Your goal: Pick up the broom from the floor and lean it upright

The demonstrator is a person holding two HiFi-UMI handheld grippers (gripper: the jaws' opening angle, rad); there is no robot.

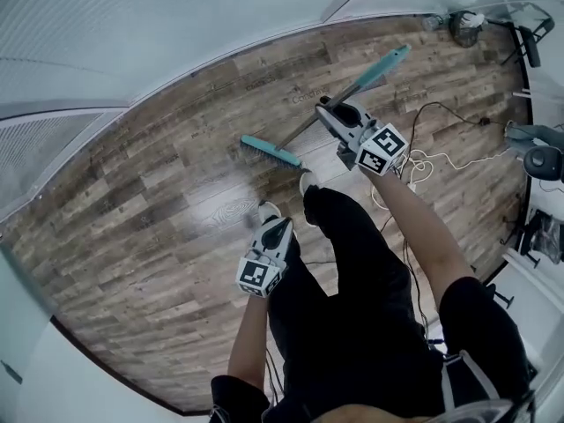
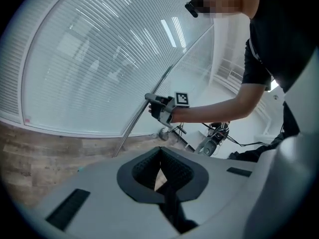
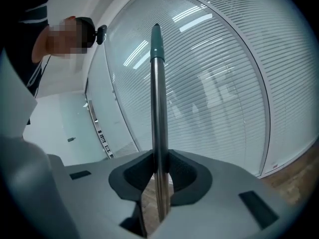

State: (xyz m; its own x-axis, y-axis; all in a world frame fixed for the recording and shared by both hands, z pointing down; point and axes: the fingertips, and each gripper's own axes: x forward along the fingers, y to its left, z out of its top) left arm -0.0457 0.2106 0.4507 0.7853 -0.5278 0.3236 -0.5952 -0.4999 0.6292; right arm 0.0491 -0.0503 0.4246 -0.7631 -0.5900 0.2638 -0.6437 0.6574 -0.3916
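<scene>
The broom has a teal brush head (image 1: 270, 152), a metal handle (image 1: 308, 129) and a teal grip end (image 1: 386, 65). It is tilted, with the brush end low over the wooden floor (image 1: 159, 192) and the grip end raised. My right gripper (image 1: 329, 108) is shut on the metal handle (image 3: 158, 113), and the teal tip (image 3: 157, 40) points up toward the blinds. The left gripper view shows that right gripper (image 2: 160, 107) holding the sloping handle (image 2: 133, 128). My left gripper (image 1: 272, 223) hangs near the person's legs, jaws shut and empty (image 2: 160, 171).
White slatted blinds (image 2: 99, 59) cover the curved glass wall beyond the floor. Cables (image 1: 432, 161) and equipment (image 1: 542, 161) lie at the right. The person's shoes (image 1: 307, 181) stand just behind the brush head.
</scene>
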